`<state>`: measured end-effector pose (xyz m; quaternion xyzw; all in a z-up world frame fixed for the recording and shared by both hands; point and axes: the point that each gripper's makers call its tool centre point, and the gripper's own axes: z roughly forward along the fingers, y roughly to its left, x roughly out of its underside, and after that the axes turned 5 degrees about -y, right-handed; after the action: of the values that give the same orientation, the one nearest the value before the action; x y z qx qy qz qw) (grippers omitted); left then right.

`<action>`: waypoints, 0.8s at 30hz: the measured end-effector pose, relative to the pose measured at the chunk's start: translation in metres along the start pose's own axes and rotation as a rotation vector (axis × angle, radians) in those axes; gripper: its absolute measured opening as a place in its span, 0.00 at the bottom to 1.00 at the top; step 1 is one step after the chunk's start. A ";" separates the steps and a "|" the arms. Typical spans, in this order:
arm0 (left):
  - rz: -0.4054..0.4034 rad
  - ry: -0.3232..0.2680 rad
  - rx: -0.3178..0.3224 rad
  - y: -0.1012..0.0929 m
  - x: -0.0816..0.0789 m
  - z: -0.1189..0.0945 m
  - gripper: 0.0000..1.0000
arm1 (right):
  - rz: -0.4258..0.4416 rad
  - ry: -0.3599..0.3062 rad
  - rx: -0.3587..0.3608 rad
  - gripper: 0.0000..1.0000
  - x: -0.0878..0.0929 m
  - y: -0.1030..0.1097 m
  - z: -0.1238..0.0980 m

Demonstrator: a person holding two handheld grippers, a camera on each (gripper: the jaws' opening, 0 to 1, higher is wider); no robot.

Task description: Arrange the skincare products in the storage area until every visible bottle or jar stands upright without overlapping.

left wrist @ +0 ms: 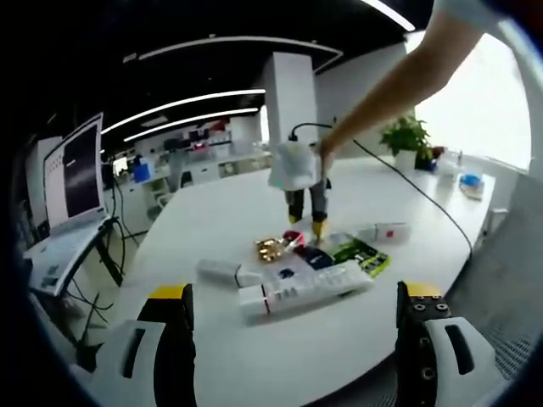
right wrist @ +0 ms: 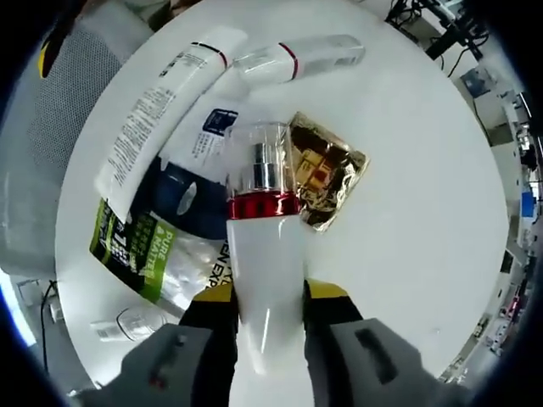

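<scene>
In the right gripper view my right gripper (right wrist: pixel 270 297) is shut on a white pump bottle (right wrist: pixel 265 254) with a red band and a clear cap, held over the pile. Under it lie a gold packet (right wrist: pixel 329 174), a long white tube (right wrist: pixel 157 119), a dark blue pouch (right wrist: pixel 191 202), a green sachet (right wrist: pixel 136 246) and a small clear bottle (right wrist: pixel 297 58) on its side. In the left gripper view my left gripper (left wrist: pixel 301 339) stands open near the table's front edge, short of the white tube (left wrist: pixel 301 288). The right gripper (left wrist: pixel 305 225) points down into the pile there.
The round white table (left wrist: pixel 212 212) carries a black cable (left wrist: pixel 424 199), a potted plant (left wrist: pixel 405 136) and small items at its far right. A laptop (left wrist: pixel 72 174) stands on a stand to the left. A grey mesh chair (right wrist: pixel 51 127) is beside the table edge.
</scene>
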<state>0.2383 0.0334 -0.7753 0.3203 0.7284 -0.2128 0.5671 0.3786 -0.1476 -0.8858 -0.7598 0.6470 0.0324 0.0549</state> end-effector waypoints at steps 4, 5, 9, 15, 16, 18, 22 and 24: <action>-0.004 -0.006 0.001 0.000 -0.001 0.000 0.97 | -0.012 -0.012 0.006 0.30 0.000 -0.001 0.001; -0.005 -0.005 0.000 0.001 -0.001 0.000 0.97 | -0.014 -0.016 0.006 0.30 0.000 -0.001 0.001; -0.010 -0.014 0.003 0.000 -0.002 0.000 0.97 | -0.005 -0.006 0.014 0.30 0.001 -0.003 0.002; -0.012 -0.015 0.010 0.000 -0.002 0.000 0.97 | 0.003 0.038 0.016 0.29 0.002 -0.005 0.005; -0.013 -0.018 0.008 0.000 -0.002 0.000 0.97 | 0.004 0.034 0.014 0.29 0.003 -0.006 0.005; -0.014 -0.020 0.005 0.001 -0.002 0.000 0.97 | 0.001 0.032 0.011 0.29 0.003 -0.006 0.005; -0.014 -0.025 0.005 0.001 -0.003 0.000 0.97 | 0.007 0.047 0.015 0.29 0.004 -0.008 0.007; -0.013 -0.023 0.007 0.001 -0.003 0.000 0.97 | 0.006 0.051 0.013 0.29 0.005 -0.008 0.007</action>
<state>0.2394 0.0333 -0.7728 0.3150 0.7230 -0.2230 0.5729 0.3878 -0.1500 -0.8930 -0.7581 0.6506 0.0090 0.0436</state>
